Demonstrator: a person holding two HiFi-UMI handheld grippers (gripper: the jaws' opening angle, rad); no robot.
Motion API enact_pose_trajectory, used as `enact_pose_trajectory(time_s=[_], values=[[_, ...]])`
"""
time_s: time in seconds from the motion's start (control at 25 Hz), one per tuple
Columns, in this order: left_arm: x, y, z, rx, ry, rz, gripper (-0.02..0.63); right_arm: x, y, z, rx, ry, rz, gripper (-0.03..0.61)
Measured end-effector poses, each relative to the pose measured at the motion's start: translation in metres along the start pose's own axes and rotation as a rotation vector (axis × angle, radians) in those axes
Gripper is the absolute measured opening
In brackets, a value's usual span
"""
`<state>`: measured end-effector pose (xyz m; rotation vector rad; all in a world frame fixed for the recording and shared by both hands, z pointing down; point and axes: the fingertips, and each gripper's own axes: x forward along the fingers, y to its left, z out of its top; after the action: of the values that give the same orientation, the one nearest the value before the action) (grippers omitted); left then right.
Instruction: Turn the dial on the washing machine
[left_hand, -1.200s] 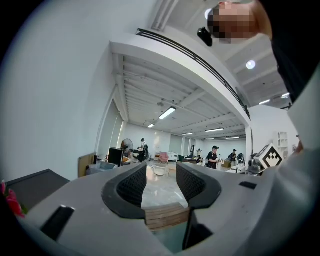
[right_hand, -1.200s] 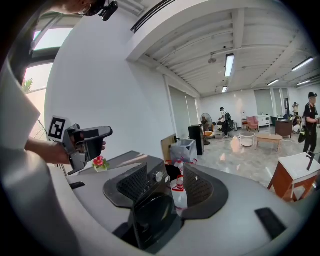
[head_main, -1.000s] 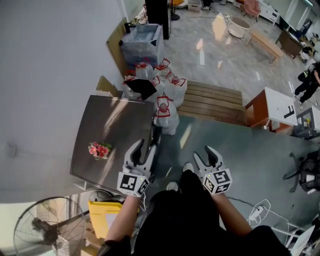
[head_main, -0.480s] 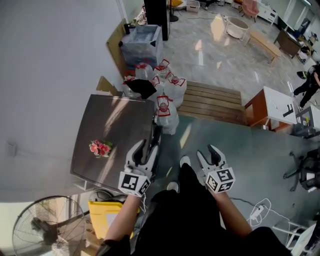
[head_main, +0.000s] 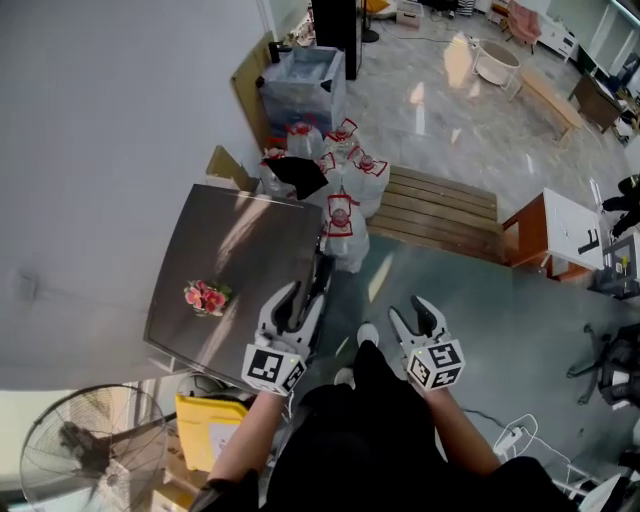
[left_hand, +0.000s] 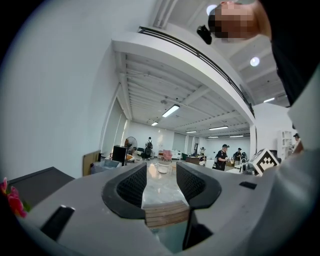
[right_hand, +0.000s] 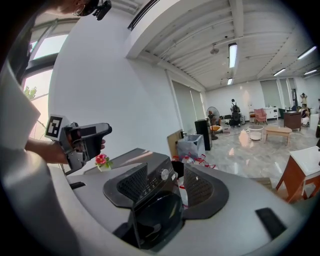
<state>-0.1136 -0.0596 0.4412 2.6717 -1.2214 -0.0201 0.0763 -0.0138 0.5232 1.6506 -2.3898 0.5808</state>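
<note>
The dark grey washing machine stands against the white wall, seen from above. In the right gripper view its front panel shows a silver dial above the round door. My right gripper is open, and the dial appears between its jaws but well beyond them, untouched. From above, the right gripper hangs over the floor to the right of the machine. My left gripper is open over the machine's front right corner, with nothing between its jaws.
A small pink flower pot sits on the machine's top. Water jugs in bags and a wooden pallet lie beyond it. A fan and a yellow box are at the near left, a white table at the right.
The head view has drifted slightly, so the scene sits a little further right. Both grippers keep nearly the same places and stay open.
</note>
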Motion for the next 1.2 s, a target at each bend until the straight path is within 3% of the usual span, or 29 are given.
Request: enact_pose_trajectory(time_s=[0.44,1.2], values=[[0.041,0.023,-0.009,-0.016,0.031,0.078,0.163,0.068,-0.017,0.015,-0.035,0.02,0.117,0.201],[0.068,0.055,-0.018,-0.018,0.071,0.231,0.163,0.152,-0.023,-0.036,-0.046,0.178,0.363,0.201]])
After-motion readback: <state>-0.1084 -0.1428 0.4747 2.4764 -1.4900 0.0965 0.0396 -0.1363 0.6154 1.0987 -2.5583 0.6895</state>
